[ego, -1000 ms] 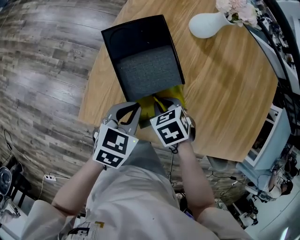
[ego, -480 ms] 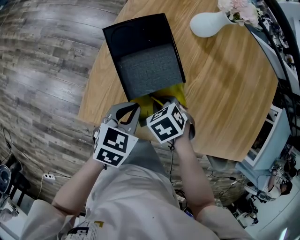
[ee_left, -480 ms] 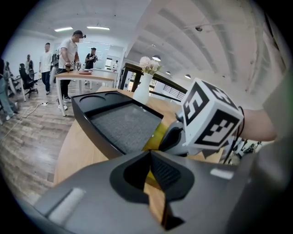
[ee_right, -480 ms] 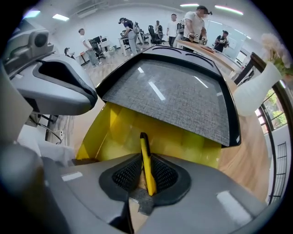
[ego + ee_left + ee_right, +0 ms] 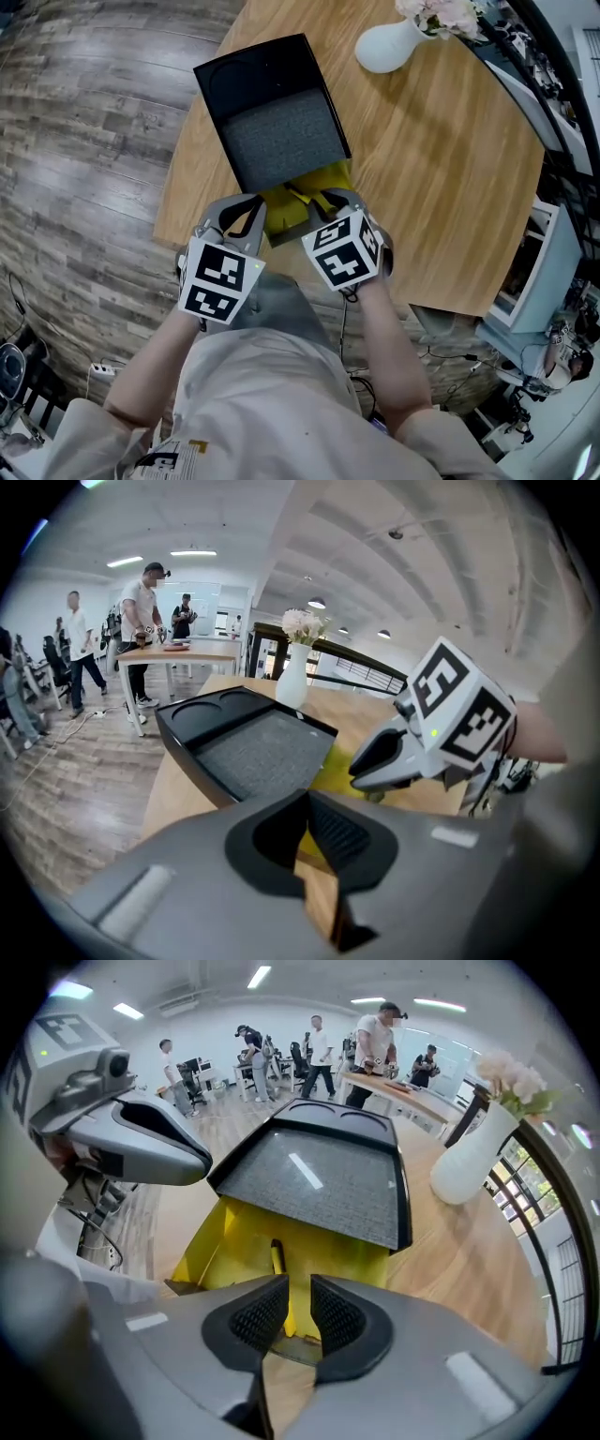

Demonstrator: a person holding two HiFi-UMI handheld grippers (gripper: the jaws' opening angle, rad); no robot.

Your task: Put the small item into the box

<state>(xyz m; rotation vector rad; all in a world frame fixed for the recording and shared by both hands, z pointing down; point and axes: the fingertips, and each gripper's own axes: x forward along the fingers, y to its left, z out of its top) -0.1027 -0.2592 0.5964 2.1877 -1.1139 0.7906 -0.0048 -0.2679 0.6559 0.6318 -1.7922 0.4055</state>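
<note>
Left tool [image 5: 306, 810] waits just off the box's near-left corner with its jaws pressed together on nothing. It seems parked there to steady things if needed while staying out of the way. The black box [image 5: 281, 141] lies on the worktop [image 5: 441, 178], its grey lid pushed back so that the yellow tray [image 5: 328, 1241] juts from the box's near end toward the person, probably to give clear access from above. A thin yellow item [image 5: 277, 1258] lies on the tray floor just in front of the lid's edge. Right tool [image 5: 298, 1314] hangs over the tray's near rim with only a slim gap between its jaws and nothing visibly clamped there — the item looks already let go. A white vase [image 5: 384, 47] stands well beyond the box's far-right side.
</note>
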